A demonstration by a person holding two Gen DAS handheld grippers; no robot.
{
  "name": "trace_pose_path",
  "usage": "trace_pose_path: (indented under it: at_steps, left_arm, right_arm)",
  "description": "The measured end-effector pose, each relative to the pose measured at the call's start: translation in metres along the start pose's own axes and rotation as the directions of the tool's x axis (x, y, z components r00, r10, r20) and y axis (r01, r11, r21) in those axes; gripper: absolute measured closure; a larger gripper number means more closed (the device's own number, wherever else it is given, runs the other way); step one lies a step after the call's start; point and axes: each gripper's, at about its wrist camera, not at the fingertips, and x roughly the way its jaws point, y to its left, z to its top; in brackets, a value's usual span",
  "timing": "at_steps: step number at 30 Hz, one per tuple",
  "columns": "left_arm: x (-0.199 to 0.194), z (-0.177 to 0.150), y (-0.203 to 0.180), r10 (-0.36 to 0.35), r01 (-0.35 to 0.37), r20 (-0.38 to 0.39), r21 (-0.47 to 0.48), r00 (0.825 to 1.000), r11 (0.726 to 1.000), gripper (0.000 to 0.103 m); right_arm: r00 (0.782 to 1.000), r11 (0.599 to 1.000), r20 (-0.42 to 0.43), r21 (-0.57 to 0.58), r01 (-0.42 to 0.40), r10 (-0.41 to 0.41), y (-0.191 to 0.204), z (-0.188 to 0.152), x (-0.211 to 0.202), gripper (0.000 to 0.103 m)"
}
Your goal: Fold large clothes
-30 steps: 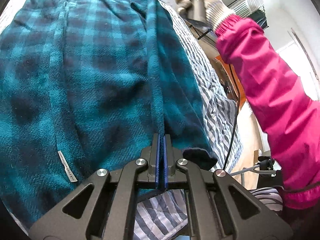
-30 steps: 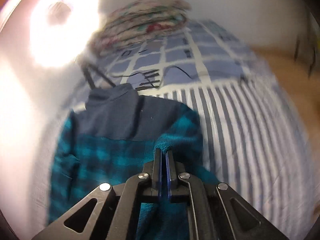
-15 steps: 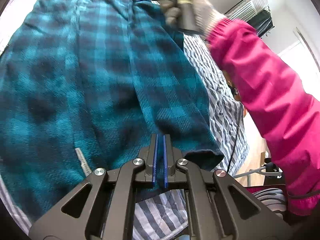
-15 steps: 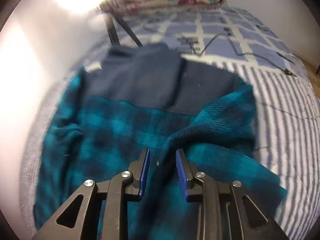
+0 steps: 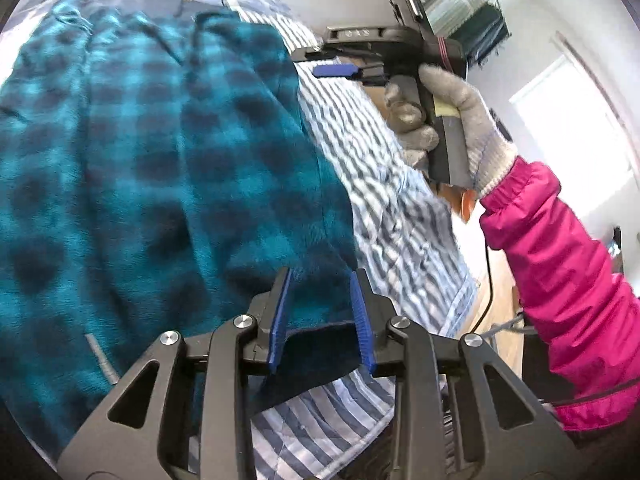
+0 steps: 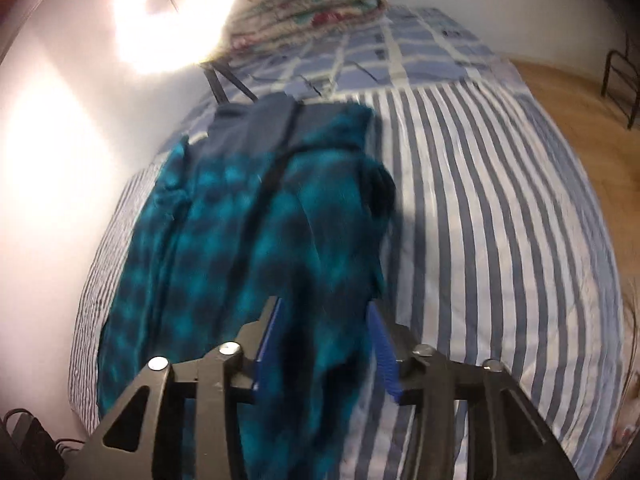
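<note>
A large teal and navy plaid fleece garment lies spread on the striped bed, with one side laid over the middle. My left gripper is open, its blue pads on either side of the garment's dark hem corner. My right gripper is open just above the garment, and cloth lies between its pads. The right gripper also shows in the left wrist view, held in a gloved hand, off the garment's far right edge.
A blue and white striped sheet covers the bed. A folded patterned quilt lies at the bed's far end, beside a bright lamp. Wooden floor lies to the right. A pink-sleeved arm reaches across.
Both grippers were shut on the garment's edge and have opened. The side they held now lies over the garment, and the right gripper has pulled back off its edge.
</note>
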Motion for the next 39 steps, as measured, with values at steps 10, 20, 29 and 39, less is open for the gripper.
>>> trace_pose_path:
  at_steps: [10, 20, 29, 39]
  left_arm:
    - [0.038, -0.022, 0.0, 0.044, -0.034, -0.132, 0.072, 0.99, 0.997, 0.075]
    - [0.043, -0.035, 0.007, 0.043, -0.03, -0.166, 0.078, 0.985, 0.996, 0.076]
    - [0.017, -0.033, -0.009, 0.047, -0.036, -0.103, 0.103, 0.994, 0.994, 0.076]
    - [0.002, -0.025, -0.018, 0.085, -0.081, -0.028, 0.11, 0.996, 0.991, 0.076]
  right_arm:
    - [0.999, 0.998, -0.043, 0.062, 0.02, -0.018, -0.019, -0.01, 0.039, 0.058]
    - [0.991, 0.991, -0.02, 0.0, 0.131, -0.131, -0.035, 0.02, 0.043, 0.101]
    - [1.0, 0.994, 0.012, 0.109, -0.01, 0.008, -0.043, -0.034, 0.003, 0.072]
    - [0.971, 0.967, -0.089, 0.149, -0.208, 0.222, -0.008, -0.187, -0.043, 0.053]
